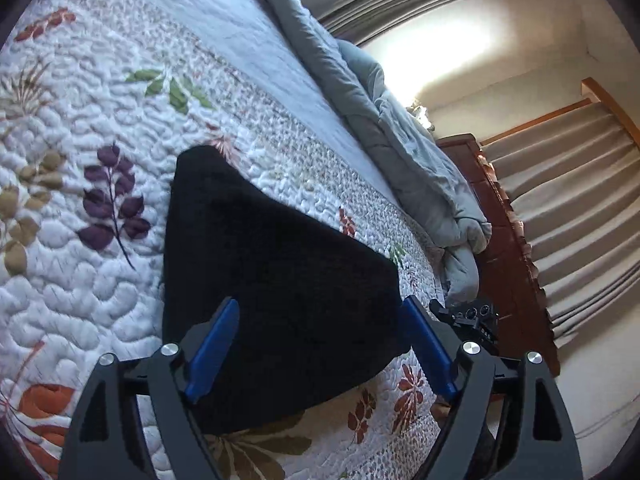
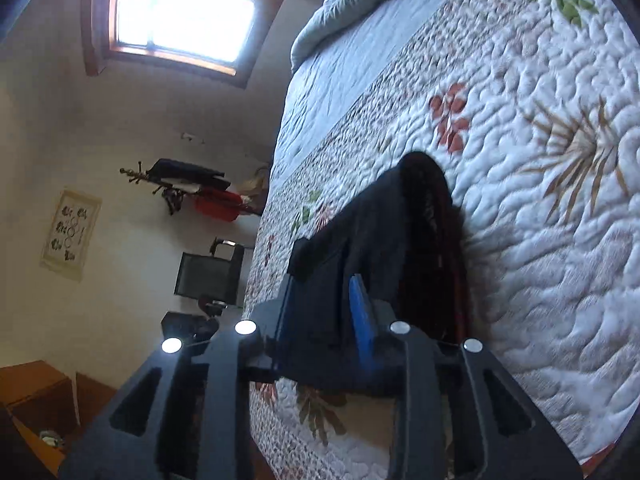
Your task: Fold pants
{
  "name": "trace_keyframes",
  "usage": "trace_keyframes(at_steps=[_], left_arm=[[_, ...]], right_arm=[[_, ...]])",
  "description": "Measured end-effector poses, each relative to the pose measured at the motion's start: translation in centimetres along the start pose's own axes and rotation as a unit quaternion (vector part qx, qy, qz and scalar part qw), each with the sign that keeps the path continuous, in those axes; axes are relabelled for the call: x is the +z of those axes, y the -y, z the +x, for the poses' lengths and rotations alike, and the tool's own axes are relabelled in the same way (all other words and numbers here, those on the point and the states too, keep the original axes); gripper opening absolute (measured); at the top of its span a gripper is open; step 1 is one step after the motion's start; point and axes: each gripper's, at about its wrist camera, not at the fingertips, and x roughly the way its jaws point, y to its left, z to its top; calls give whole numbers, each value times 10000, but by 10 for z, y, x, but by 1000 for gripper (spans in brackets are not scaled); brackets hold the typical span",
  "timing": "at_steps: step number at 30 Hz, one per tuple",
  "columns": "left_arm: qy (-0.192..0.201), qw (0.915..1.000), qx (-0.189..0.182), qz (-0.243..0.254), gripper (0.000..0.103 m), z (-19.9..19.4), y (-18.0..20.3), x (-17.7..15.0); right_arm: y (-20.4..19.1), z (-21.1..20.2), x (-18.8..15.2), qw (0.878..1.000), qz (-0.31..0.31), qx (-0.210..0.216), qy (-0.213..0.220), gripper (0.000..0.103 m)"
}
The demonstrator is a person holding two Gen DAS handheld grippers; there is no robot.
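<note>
Black pants (image 1: 280,280) lie folded into a thick, roughly triangular pad on the flowered quilt (image 1: 100,300). My left gripper (image 1: 320,304) hovers over their near part, open, its blue pads (image 1: 216,348) wide apart and pressing on nothing. In the right wrist view the pants (image 2: 404,216) stand up as a bunched stack at the bed's edge, with dark red lining showing on the right side. My right gripper (image 2: 322,280) is shut on a black layer of them, the cloth pinched between its blue pads (image 2: 362,320).
A grey duvet (image 1: 400,152) is bunched along the far side of the bed. A wooden headboard (image 1: 504,240) and curtains (image 1: 580,200) stand beyond it. A window (image 2: 180,4), a coat rack (image 2: 180,184) and a chair (image 2: 208,276) stand past the bed's left edge.
</note>
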Motion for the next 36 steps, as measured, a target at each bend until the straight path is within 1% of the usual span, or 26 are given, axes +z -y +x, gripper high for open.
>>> trace_keyframes(at_steps=[1,2,3,4,5,6,7,8,10,12,13,14,16,17,19,20,21,23,25,27,29,30,31,32,33,36], left_arm=[[-67,9999,75,-71,83,7,-5,-4],[-117,9997,161,-137,83,12,-11,-7],[-131,9994,220,-253,83,17,-18,-10],[-149,9988,94,-467,83,19,-27,-13],[-107,9980,12,-616,82,16,-32,-13],[-31,9966,-2,-823,82,9,-35,-13],[53,9953,21,-967,82,1,-37,-14],[153,9947,48,-1018,83,-10,-35,-15],[294,9952,169,-920,86,-36,-26,-23],[375,9949,360,-863,91,-64,-14,-39],[366,9946,510,-825,92,-78,-8,-50],[316,9943,669,-762,97,-89,-2,-61],[345,9926,1086,-416,99,-117,20,-93],[404,9905,1301,-193,99,-130,33,-111],[438,9807,1879,325,99,-153,64,-149],[514,9734,2158,574,99,-165,79,-167],[637,9631,2460,884,99,-178,100,-191],[784,9482,2803,1275,99,-197,127,-225],[1097,9291,3157,1585,99,-220,162,-260],[1419,9155,3278,1849,99,-240,194,-286],[1706,9028,3331,2120,99,-258,220,-307],[1818,8957,3371,2261,99,-267,235,-317],[1876,8927,3362,2341,99,-274,245,-325],[1931,8918,3315,2397,99,-281,256,-333],[1931,8939,3233,2434,99,-288,268,-342],[1837,9045,2920,2506,99,-305,295,-363]], right_arm=[[9,11,-8,9994,43,-259,-207,25],[25,18,-14,9975,181,-579,-358,5],[40,20,-18,9960,365,-721,-384,0],[51,15,-20,9959,549,-659,-289,0],[53,1,-21,9949,616,-799,-29,0],[48,-12,-22,9936,593,-946,143,5],[44,-20,-23,9915,575,-1142,253,19],[38,-31,-26,9893,526,-1315,359,24],[16,-59,-38,9897,402,-1269,521,25],[-10,-84,-59,9896,242,-1280,616,41],[-24,-98,-72,9894,135,-1276,673,55],[-38,-108,-86,9888,28,-1317,700,67],[-65,-132,-122,9866,-165,-1448,736,79],[-78,-139,-140,9863,-258,-1448,742,84],[-102,-151,-186,9824,-438,-1673,702,90],[-111,-154,-201,9806,-514,-1767,674,90],[-126,-157,-225,9758,-677,-1984,623,91],[-147,-161,-250,9654,-874,-2385,595,94],[-174,-165,-282,9471,-1064,-2953,663,96],[-202,-174,-310,9339,-1205,-3248,888,98],[-225,-180,-329,9208,-1496,-3441,1066,100],[-244,-185,-343,9073,-1835,-3590,1197,100],[-260,-189,-355,8940,-2142,-3710,1312,100],[-274,-194,-370,8847,-2419,-3729,1409,100],[-286,-199,-380,8796,-2594,-3699,1491,100],[-314,-214,-407,8614,-2900,-3758,1807,100]])
